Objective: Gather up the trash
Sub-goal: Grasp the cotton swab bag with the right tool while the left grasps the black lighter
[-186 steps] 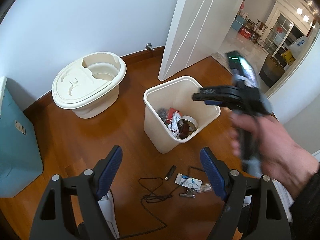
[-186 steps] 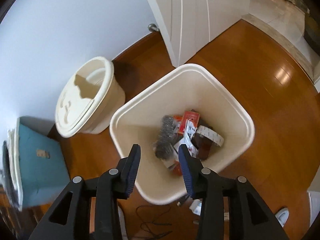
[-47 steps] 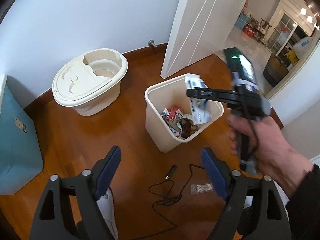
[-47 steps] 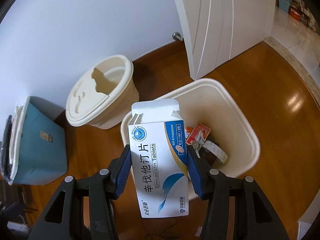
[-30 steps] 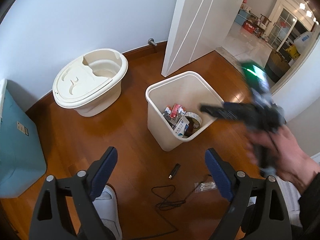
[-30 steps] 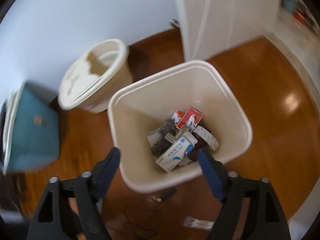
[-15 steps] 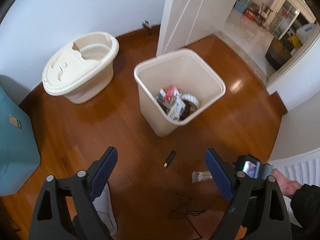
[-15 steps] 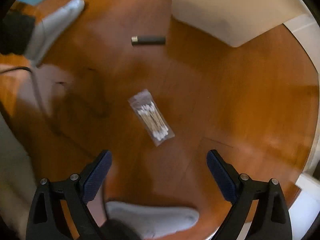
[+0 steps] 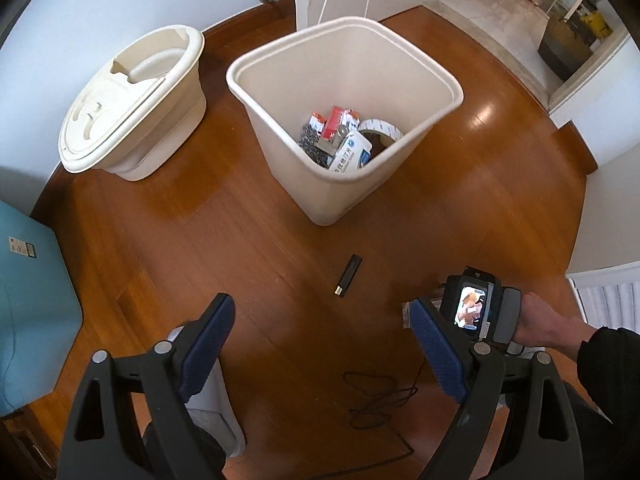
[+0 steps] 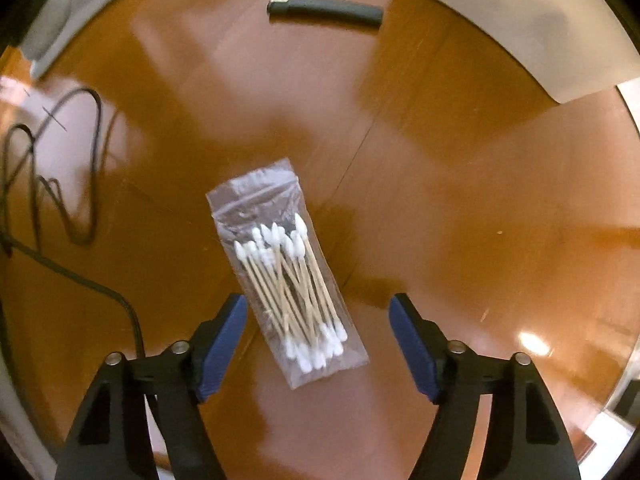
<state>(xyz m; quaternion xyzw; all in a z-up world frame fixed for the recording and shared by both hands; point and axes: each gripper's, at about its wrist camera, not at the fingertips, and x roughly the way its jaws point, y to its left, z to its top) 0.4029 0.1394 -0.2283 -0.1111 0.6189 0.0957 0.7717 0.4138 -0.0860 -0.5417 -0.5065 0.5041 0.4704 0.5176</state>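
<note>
The right gripper (image 10: 318,336) is held low over the floor (image 10: 460,208), fingers apart, a swab bag (image 10: 286,272) lying flat between them, untouched. A black lighter (image 10: 324,10) is seen farther off, a cable (image 10: 60,200) to the left. The left gripper (image 9: 320,352) is held high, fingers wide apart and empty. The bin (image 9: 400,40) is seen far ahead with a tablet box (image 9: 350,154) and other trash inside, near a cream stool (image 9: 132,100).
</note>
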